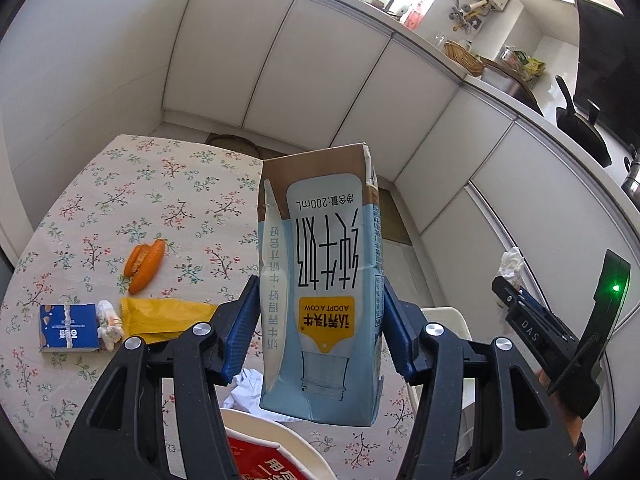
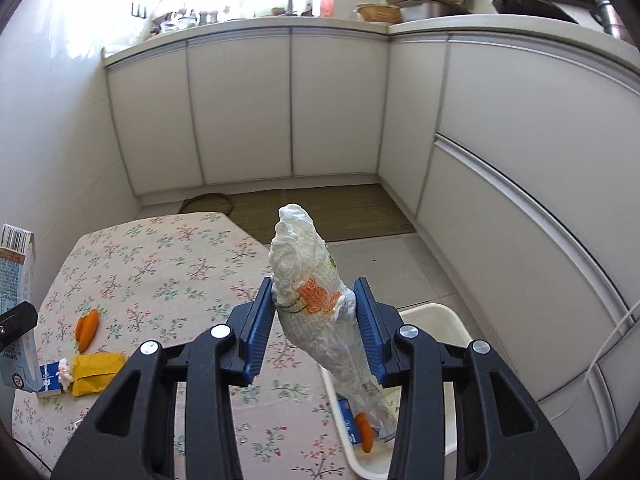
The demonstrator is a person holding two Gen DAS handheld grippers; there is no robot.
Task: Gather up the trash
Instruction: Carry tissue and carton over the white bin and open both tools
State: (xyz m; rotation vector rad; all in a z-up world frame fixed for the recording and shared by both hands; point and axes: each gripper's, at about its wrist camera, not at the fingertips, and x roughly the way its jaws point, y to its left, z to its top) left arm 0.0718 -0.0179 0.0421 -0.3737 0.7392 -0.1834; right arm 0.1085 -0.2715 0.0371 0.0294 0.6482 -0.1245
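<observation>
The left tool (image 1: 320, 312) is closed on a milk carton (image 1: 324, 280), its blue pads pressing the carton's two narrow sides. The carton is held upside down, its print inverted, above the near edge of the desk (image 1: 120, 200) with the flowered cloth.

The right tool (image 2: 316, 324) is clamped on a crumpled paper towel (image 2: 308, 300) with an orange print; the wad sticks out well past the pads, up and away from the camera. It hangs over the white bin (image 2: 440, 320) that stands just beside the desk's right edge. Inside the bin lie a piece of orange peel (image 2: 366, 436) and a small blue packet (image 2: 348, 416).

On the cloth, well to the left, lie more scraps: two orange peels (image 1: 144, 264) touching each other, a yellow wrapper (image 1: 160, 320), a small crumpled wad (image 1: 109, 325) just beside it, and a blue-and-white box (image 1: 68, 326) next to the wad. White crumpled paper (image 1: 244, 390) shows below the carton, by a white container with a red label (image 1: 260, 452).
</observation>
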